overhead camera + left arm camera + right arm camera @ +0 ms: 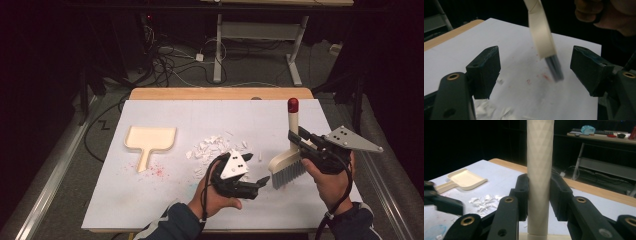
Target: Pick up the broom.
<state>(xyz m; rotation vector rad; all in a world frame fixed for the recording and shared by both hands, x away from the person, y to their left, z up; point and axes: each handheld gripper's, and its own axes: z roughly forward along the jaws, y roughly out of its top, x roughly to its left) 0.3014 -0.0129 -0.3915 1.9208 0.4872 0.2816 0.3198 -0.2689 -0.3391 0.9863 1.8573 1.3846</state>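
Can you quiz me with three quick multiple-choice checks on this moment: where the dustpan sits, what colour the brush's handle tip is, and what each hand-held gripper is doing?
1. Where does the dustpan lie?
A. On the table's left part, left of the paper scraps
B. Under the brush
C. On the floor

2. What colour is the tip of the brush handle?
A. Blue
B. Red
C. Green

3. What is the state of the hand-held grippers?
A. Both open
B. Left shut on the dustpan
C. Right hand-held gripper shut on the brush handle, left hand-held gripper open

Answers: 1 A, the high view shows it flat on the white sheet, left of the scraps. 2 B, a red cap tops the cream handle. 3 C, the right jaws press the handle from both sides, while the left jaws stand wide apart with nothing between them.
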